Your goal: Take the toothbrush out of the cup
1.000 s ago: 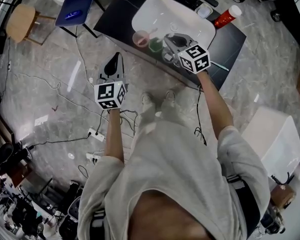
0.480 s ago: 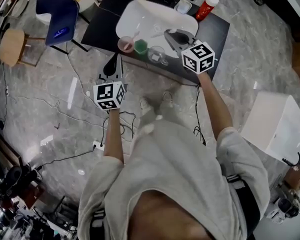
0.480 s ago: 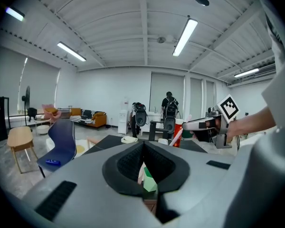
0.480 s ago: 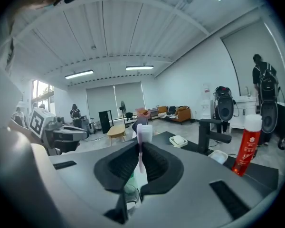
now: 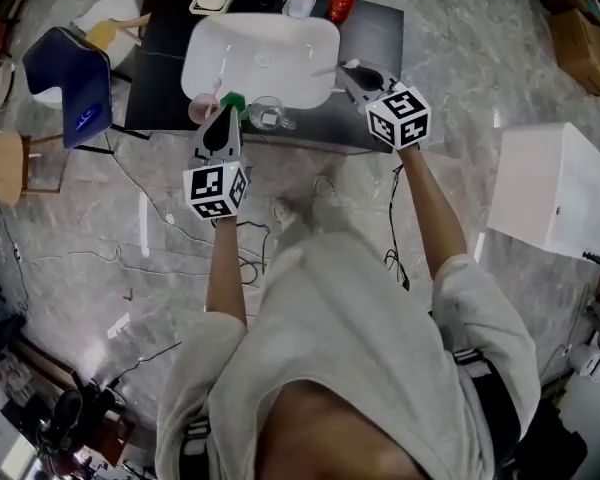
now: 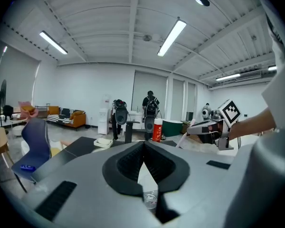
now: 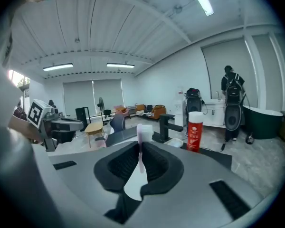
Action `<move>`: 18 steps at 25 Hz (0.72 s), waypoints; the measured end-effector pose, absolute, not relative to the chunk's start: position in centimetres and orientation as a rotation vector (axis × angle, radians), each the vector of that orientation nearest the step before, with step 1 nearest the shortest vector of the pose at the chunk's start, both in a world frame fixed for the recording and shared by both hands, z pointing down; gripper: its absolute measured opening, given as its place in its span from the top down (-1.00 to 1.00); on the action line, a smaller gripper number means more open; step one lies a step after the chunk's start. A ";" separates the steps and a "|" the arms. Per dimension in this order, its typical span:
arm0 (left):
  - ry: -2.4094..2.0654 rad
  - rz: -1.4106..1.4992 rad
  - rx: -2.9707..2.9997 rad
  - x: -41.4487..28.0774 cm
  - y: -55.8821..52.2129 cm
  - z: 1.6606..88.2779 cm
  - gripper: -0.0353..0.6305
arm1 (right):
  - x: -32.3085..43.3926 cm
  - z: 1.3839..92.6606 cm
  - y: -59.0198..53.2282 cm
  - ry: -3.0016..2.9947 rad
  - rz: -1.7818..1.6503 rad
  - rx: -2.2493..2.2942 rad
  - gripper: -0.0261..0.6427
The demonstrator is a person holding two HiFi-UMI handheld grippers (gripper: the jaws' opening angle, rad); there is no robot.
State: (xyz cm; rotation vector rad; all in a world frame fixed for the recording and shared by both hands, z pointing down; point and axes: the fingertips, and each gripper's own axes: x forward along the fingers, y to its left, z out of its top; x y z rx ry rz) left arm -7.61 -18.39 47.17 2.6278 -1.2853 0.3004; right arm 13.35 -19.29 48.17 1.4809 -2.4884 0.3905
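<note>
The right gripper (image 7: 140,151) is clamped on the pink toothbrush (image 7: 143,132). The left gripper (image 6: 143,150) has its jaws together, holding nothing.

In head view left gripper (image 5: 223,120) is hiding pt of green cup (image 5: 235,99), & right gripper (image 7: 140,164) jaws are covering toothbrush (image 7: 144,133) lower handle.

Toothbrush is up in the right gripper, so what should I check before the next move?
1. Toothbrush pinched in right gripper: ok.
2. Toothbrush out of pink cup, green cup and glass: ok.
3. Left gripper shut, nothing in it: ok.
4. Left gripper's gap to the green cup: cannot tell, they overlap in the head view.
5. Bare table beside the basin for landing: ok.
</note>
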 end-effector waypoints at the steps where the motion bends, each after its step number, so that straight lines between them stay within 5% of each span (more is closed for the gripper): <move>1: -1.261 0.302 2.640 -6.8 -18.3 47.2 0.82 | 14.4 48.4 -18.7 -2.462 0.393 1.507 0.82; 18: -1.044 0.308 2.721 -0.9 -16.2 48.0 0.82 | 25.0 52.0 -10.0 -1.886 0.215 1.682 0.82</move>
